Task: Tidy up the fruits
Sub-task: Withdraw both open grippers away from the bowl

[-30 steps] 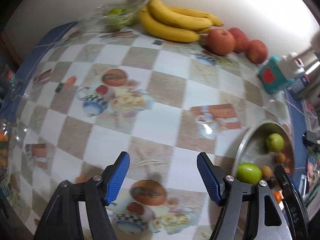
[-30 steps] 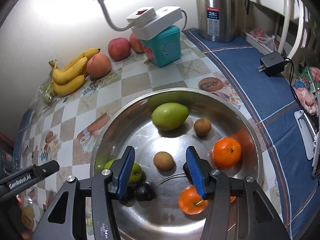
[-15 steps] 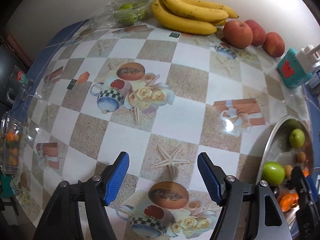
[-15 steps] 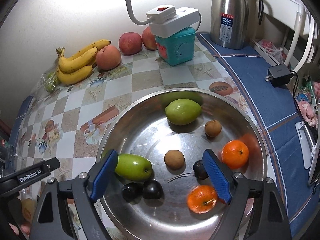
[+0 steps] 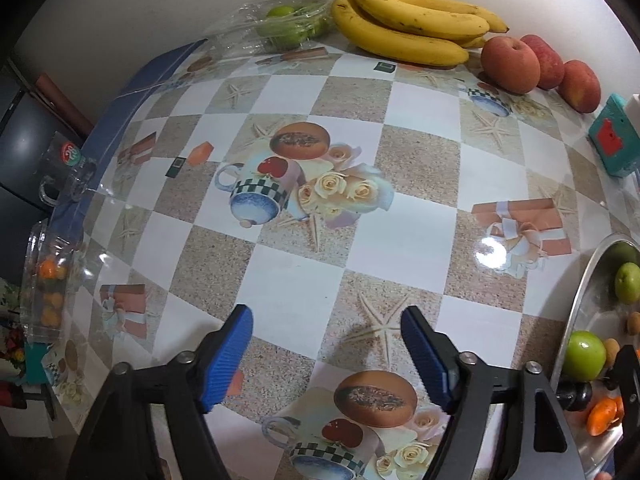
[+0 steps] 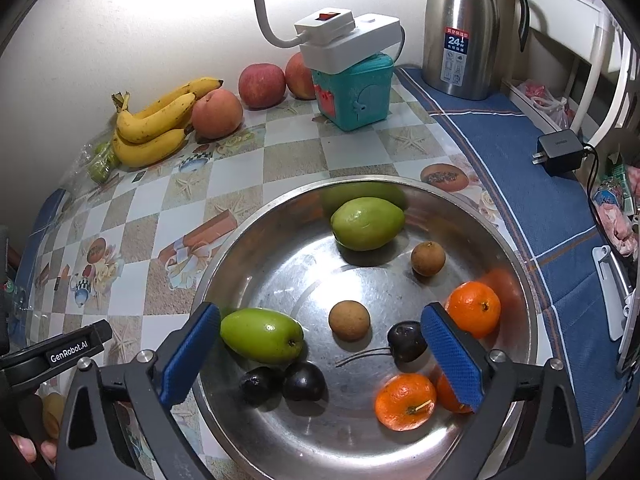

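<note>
A steel bowl sits on a worktop covered with a checked, printed cloth. The sorting looks partly done, as far as can be judged: small fruit is gathered in the bowl, while larger fruit lies outside it.

Inside the bowl: two green fruits, one at the far side and one at the near left; two small brown round fruits; three oranges along the right side, one partly hidden; and three dark cherries near the front, two touching each other.

Against the far wall, well apart from the bowl, lie a bunch of bananas and three red apples in a row. A clear plastic pack beside the bananas holds green fruit. Another clear pack at the worktop's left edge holds small orange fruit.

The right gripper hangs over the bowl; its jaws have just been opening wide and hold nothing. The left gripper hovers over bare cloth; its jaws have just been opening too, with nothing between them.
</note>
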A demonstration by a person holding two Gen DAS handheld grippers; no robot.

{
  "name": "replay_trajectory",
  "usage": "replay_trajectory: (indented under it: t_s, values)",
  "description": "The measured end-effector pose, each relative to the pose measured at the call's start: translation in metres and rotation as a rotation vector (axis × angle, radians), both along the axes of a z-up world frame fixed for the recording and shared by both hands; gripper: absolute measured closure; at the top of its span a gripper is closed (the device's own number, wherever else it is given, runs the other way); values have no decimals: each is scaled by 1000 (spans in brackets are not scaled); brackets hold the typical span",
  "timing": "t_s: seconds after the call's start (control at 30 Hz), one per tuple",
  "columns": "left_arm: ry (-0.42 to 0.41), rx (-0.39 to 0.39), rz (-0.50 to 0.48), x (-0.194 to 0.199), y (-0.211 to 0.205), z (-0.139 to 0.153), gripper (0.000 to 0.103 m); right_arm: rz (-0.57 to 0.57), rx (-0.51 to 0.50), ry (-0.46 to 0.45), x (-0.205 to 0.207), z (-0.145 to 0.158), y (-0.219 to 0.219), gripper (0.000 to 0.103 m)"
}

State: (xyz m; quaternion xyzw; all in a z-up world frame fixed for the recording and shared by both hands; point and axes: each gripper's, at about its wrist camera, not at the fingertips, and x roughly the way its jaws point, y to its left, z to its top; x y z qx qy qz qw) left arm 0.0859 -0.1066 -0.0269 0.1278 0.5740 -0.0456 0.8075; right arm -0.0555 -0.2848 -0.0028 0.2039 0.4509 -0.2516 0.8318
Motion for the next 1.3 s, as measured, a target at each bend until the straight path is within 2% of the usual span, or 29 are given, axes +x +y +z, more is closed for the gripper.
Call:
replay_trajectory:
  t_s: [0.2,0.27,0.4,0.73,1.17,1.3]
  values:
    - [-25,55,-14,-1,-4,1,10,5,-7,3,0,1,2,3]
    - [-31,47,-19,-3,-4,2,9,8,-13,6,-1,1,4,3]
    - [-44,28,-27,-7,-2,6,0,15,-22,7,-4,3,9,3]
    - [-44,-10,-51,-21,14,12,0,22,-18,-10,-14,12,27,3]
    - [-56,41,-93,-54,27,22,0,45,-26,7,-37,15,55,3]
    - [-58,31,-100,-65,34,28,0,45,-26,16,-47,15,63,3]
